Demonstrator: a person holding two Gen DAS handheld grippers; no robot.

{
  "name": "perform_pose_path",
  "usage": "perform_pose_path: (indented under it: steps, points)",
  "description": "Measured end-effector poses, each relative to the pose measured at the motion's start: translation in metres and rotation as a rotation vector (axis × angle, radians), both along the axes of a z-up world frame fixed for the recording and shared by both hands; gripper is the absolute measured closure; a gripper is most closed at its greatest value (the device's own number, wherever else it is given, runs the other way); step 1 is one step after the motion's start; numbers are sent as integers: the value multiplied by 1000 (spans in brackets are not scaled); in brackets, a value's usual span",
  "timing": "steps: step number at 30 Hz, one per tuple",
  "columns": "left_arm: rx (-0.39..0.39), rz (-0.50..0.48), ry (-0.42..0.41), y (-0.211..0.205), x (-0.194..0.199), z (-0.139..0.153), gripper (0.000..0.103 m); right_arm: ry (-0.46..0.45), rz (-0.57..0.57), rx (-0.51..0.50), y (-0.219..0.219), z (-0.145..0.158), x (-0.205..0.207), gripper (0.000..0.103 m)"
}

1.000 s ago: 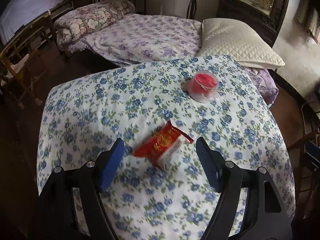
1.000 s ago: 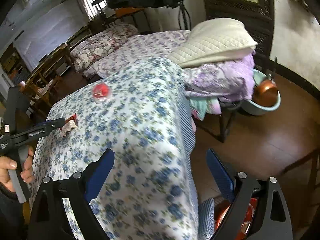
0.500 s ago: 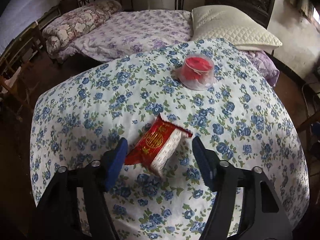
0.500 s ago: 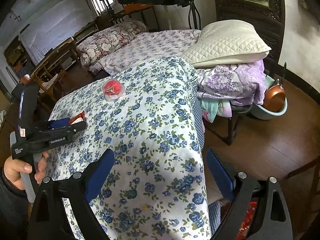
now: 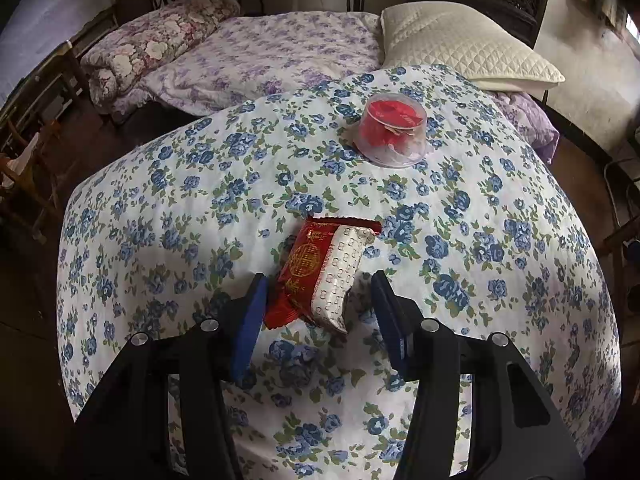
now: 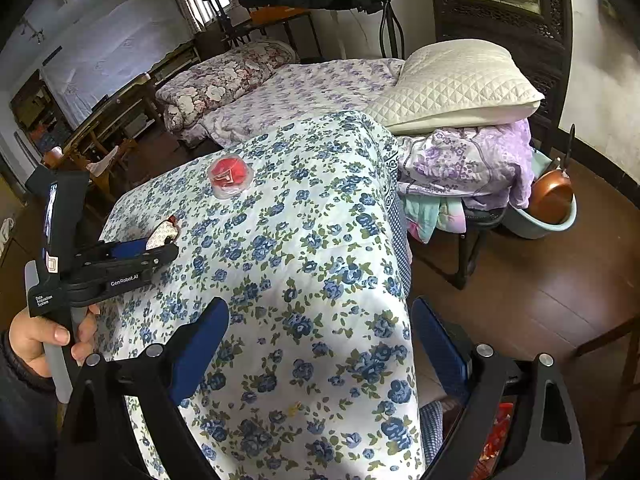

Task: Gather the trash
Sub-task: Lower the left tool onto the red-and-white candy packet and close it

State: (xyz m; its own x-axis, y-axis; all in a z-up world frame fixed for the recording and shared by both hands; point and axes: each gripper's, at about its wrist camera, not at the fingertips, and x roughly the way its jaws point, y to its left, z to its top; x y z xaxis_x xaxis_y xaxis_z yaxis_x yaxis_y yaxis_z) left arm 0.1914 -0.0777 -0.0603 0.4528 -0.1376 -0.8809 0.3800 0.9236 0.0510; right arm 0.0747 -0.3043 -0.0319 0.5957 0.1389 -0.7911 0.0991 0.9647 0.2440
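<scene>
A red and white snack wrapper (image 5: 320,276) lies on the blue-flowered tablecloth (image 5: 160,208). My left gripper (image 5: 318,312) straddles its near end, jaws closing; the left pad is close to the red edge and a gap still shows at the right pad. The right wrist view shows the same wrapper (image 6: 162,236) between the left gripper's tips (image 6: 158,246), with a hand on the handle. A clear plastic cup with red scraps inside (image 5: 392,136) stands farther back on the cloth (image 6: 230,176). My right gripper (image 6: 320,340) hangs open over the table's near right corner, holding nothing.
Behind the table is a bed with purple-flowered bedding (image 5: 264,52) and a white quilted pillow (image 5: 460,48). Wooden chairs (image 5: 28,152) stand at the left. A blue basin with a copper pan (image 6: 552,200) sits on the wooden floor to the right. Something red (image 6: 496,432) shows behind my right finger.
My left gripper has come down over the wrapper and its jaws have narrowed around it. The right wrist view has swung a little, showing more of the table.
</scene>
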Motion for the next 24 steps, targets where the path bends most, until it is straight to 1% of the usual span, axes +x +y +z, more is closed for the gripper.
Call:
perform_pose_path:
  steps: [2, 5, 11, 12, 13, 14, 15, 16, 18, 21, 23, 24]
  points:
    - [4, -7, 3, -1, 2, 0, 49, 3, -1, 3, 0, 0, 0, 12]
    - [17, -16, -2, -3, 4, 0, 45, 5, 1, 2, 1, 0, -1, 12]
    - [29, -25, -12, -7, 8, 0, 44, 5, -3, 5, 0, -1, -1, 12]
    - [30, -27, -13, -8, 8, 0, 45, 6, -2, 5, 0, -1, 0, 12]
    - [30, -31, -17, -9, 8, 0, 49, 7, -2, 5, 0, -1, 0, 12]
    - [23, -40, -15, -11, 8, 0, 56, 6, -4, 6, 0, -1, -2, 12]
    - [14, -51, -11, -12, 8, 0, 68, 6, -3, 6, 0, -1, -1, 12]
    - [14, -57, -11, -14, 7, 1, 70, 6, -1, 6, -1, -1, -1, 12]
    - [25, -57, -17, -14, 3, 2, 71, 7, 0, 4, 0, -1, -1, 12]
    - [10, -52, -26, -8, -7, 7, 71, 4, 3, -1, 0, 0, -2, 12]
    - [-8, -20, -23, 2, -14, 12, 71, 6, 7, -8, 2, 0, 1, 12]
    - [-31, 1, -15, 9, -17, 14, 71, 8, 13, -14, 4, 0, 5, 12]
